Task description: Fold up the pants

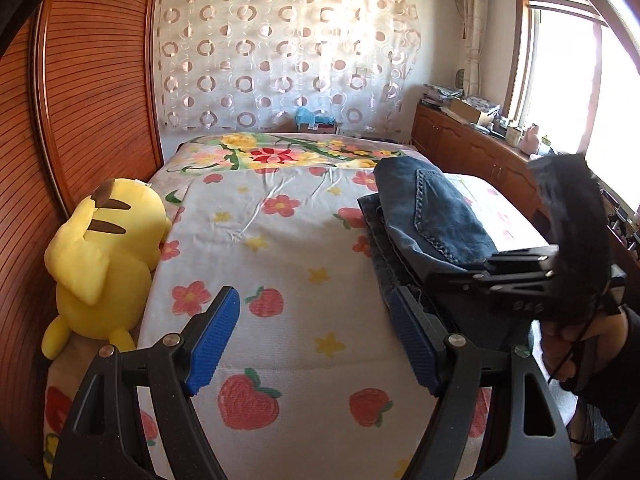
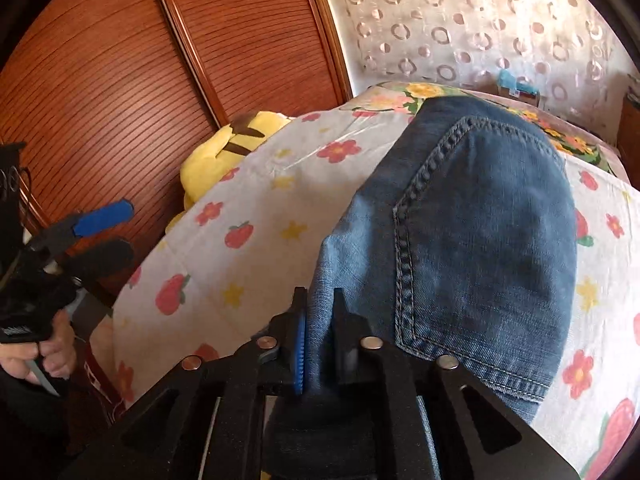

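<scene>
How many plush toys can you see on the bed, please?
1: a yellow plush lies at the bed's left edge against the wooden wardrobe, away from the folded jeans. More could be hidden out of frame.

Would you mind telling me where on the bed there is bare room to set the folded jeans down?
The widest free patch is the sheet between the yellow plush toy by the wardrobe and the jeans, running back to the floral quilt. The window side is crowded: the jeans lie there, with the right gripper at their near edge.
</scene>
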{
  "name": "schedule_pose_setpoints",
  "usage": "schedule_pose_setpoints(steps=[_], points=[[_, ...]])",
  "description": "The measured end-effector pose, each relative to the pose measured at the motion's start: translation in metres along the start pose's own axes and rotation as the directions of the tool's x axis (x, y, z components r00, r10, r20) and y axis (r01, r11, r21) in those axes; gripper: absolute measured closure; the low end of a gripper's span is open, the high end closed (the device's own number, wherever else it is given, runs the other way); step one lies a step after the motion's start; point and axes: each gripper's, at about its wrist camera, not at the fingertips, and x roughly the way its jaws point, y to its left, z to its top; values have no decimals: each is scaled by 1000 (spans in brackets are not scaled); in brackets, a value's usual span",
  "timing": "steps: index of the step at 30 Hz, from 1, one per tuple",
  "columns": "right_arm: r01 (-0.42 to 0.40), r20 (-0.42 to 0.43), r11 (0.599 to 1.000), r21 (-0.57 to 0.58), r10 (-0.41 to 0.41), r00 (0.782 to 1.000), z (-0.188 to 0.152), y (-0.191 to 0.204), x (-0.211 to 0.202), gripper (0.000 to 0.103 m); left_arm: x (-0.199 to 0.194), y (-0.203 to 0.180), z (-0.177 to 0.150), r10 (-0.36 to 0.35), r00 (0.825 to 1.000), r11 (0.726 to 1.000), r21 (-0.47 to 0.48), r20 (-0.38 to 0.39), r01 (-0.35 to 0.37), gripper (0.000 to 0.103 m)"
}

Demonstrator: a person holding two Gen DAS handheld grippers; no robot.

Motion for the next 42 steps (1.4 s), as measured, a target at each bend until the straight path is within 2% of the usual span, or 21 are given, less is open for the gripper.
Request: schedule_pose_setpoints(steps=[2, 4, 8, 14, 18, 23, 25, 28, 30, 33, 38, 39, 40, 41, 42], points=[[9, 16, 1000, 2, -9, 1000, 3, -1, -15, 60, 3, -4, 1, -10, 1000, 1000, 0, -2, 10, 25], [22, 51, 1000, -5, -22, 998, 5, -2, -33, 50, 4, -8, 2, -19, 1000, 1000, 8, -5, 19, 25], [90, 115, 996, -20, -87, 990, 2, -4, -55, 41, 9, -24, 6, -51, 999, 998, 27, -8, 52, 25], [219, 144, 976, -2, -217, 966, 8, -38, -61, 35, 29, -54, 10, -128, 990, 990, 51, -52, 130, 25], [258, 110, 966, 20, -258, 960, 17, -56, -46, 32, 49, -67, 5, -174, 979, 982, 52, -101, 180, 25], [255, 73, 966, 40, -258, 963, 30, -57, -16, 31, 70, -69, -10, -225, 959, 974, -2, -171, 228, 35], [242, 69, 969, 57, -245, 967, 31, -67, -24, 30, 77, -69, -16, -243, 950, 970, -24, -197, 243, 38], [223, 58, 971, 85, -228, 972, 37, -76, -11, 26, 84, -70, -23, -253, 943, 967, -39, -217, 251, 40], [214, 51, 972, 101, -219, 974, 40, -81, -7, 24, 87, -69, -26, -271, 936, 962, -64, -222, 264, 41], [203, 33, 972, 123, -208, 978, 42, -95, -4, 17, 85, -69, -29, -294, 932, 956, -78, -212, 284, 48], [110, -1, 974, 198, -112, 994, 35, -114, 4, 17, 80, -68, -31, -315, 929, 949, -94, -196, 302, 62], [90, -5, 973, 211, -91, 996, 35, -116, 6, 17, 78, -68, -30, -313, 931, 949, -91, -186, 301, 67], [67, -5, 974, 219, -67, 998, 33, -116, 7, 26, 74, -68, -30, -311, 935, 950, -92, -172, 299, 77], [45, -3, 974, 220, -45, 999, 33, -117, 7, 42, 72, -70, -29, -307, 937, 951, -90, -168, 296, 79], [13, 1, 975, 220, -14, 1000, 32, -115, 6, 44, 72, -71, -27, -304, 938, 952, -87, -166, 293, 80]])
